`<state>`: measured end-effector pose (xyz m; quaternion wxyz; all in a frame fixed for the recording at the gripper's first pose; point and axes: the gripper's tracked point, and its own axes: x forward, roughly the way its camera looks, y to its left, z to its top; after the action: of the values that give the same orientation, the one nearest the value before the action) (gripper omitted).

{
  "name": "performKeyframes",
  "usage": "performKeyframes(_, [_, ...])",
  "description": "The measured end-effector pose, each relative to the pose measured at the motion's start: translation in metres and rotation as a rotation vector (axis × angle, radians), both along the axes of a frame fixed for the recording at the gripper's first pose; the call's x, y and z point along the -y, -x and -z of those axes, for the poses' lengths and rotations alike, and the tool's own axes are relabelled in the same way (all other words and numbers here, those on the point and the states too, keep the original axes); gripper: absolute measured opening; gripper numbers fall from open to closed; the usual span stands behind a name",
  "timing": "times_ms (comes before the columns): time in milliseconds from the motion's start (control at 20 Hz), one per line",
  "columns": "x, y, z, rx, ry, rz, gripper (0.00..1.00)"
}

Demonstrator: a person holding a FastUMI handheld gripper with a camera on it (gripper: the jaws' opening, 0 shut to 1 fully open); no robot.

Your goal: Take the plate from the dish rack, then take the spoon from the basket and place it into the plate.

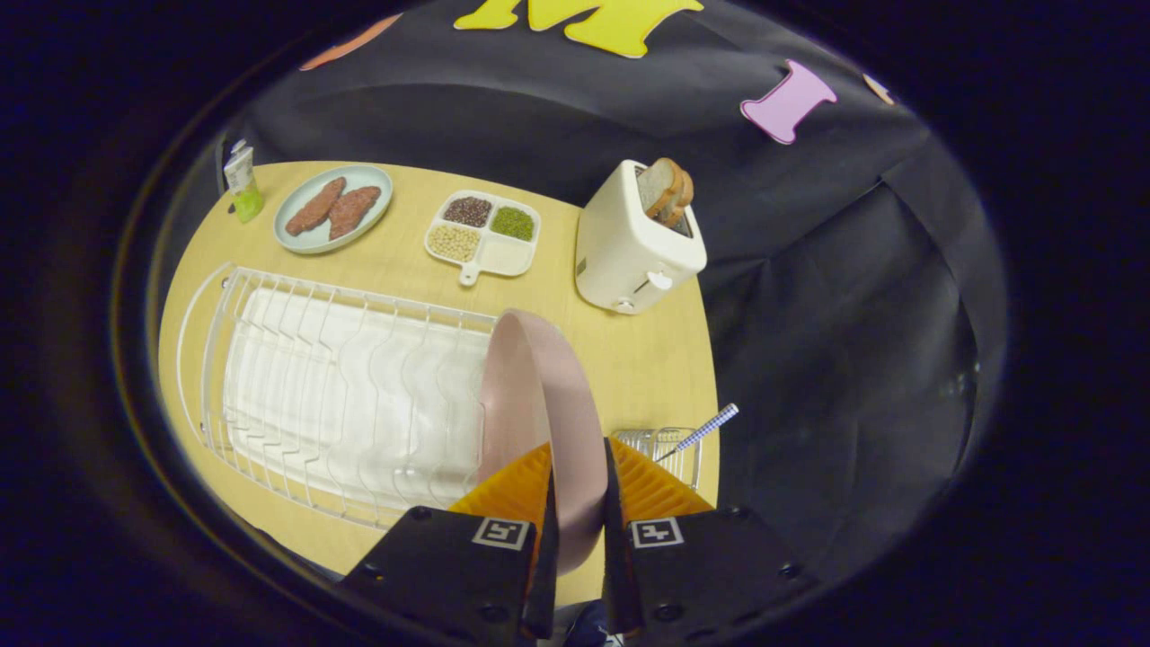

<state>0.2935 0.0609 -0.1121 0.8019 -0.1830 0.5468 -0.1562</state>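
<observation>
A pink plate (539, 395) stands on edge between my fingers, its rim clamped by both of them, so my gripper (578, 490) is shut on it. The plate hangs at the right end of the white wire dish rack (341, 395), above the rack's last slots. A small wire basket (669, 449) sits just right of my fingers on the wooden table. A spoon (705, 427) with a checked handle leans out of the basket toward the right; its bowl is hidden inside.
Beyond the rack stand a white toaster (633, 243) with bread slices, a divided dish of beans (483, 235), a pale plate with two meat patties (332, 208) and a small green bottle (243, 184). The table's right edge runs just past the basket.
</observation>
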Motion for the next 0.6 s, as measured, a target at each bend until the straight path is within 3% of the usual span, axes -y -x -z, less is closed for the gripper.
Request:
performKeyframes(200, [-0.004, 0.015, -0.014, 0.063, -0.023, -0.001, 0.27])
performKeyframes(600, [-0.017, 0.097, -0.028, 0.208, -0.362, -0.105, 0.27])
